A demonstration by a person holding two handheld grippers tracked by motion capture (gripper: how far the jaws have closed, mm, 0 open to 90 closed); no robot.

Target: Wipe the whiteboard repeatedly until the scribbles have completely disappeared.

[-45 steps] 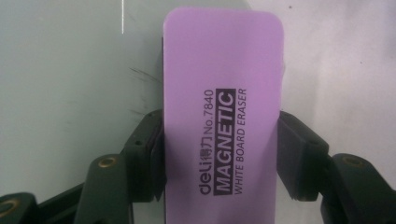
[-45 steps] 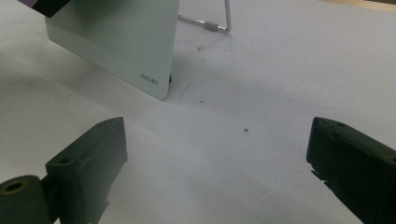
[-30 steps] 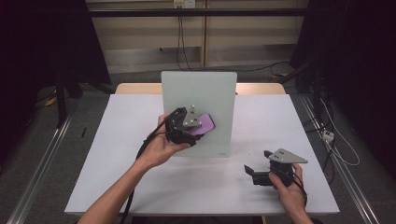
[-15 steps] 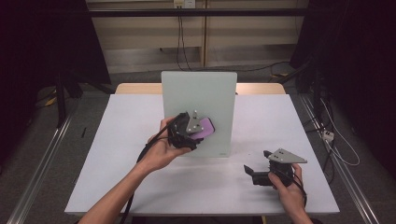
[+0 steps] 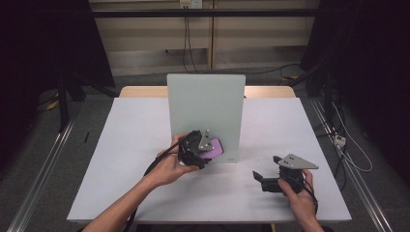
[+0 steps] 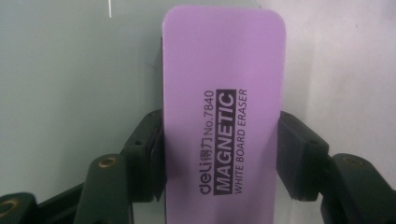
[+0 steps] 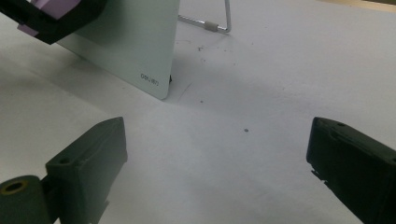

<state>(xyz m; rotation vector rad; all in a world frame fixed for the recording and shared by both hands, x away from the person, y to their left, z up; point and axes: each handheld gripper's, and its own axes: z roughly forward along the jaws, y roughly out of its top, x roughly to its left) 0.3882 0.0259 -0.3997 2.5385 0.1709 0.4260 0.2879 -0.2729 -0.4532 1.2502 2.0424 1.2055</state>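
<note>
A purple whiteboard eraser printed "MAGNETIC WHITE BOARD ERASER" is clamped between the two black jaws of my left gripper. In the high view the left gripper holds the eraser against the lower part of a small upright whiteboard at the middle of the table. My right gripper rests low over the table at the front right, open, with nothing between its jaws. In the right gripper view the board's lower corner and the eraser appear at the upper left.
The whiteboard stands on a white table and is propped by a wire stand behind it. Bare white surface lies between the board and the right gripper. The floor with metal rails surrounds the table.
My left gripper has come down the face of the board with the eraser, from mid-height to near its bottom edge. The right gripper has stayed put.
</note>
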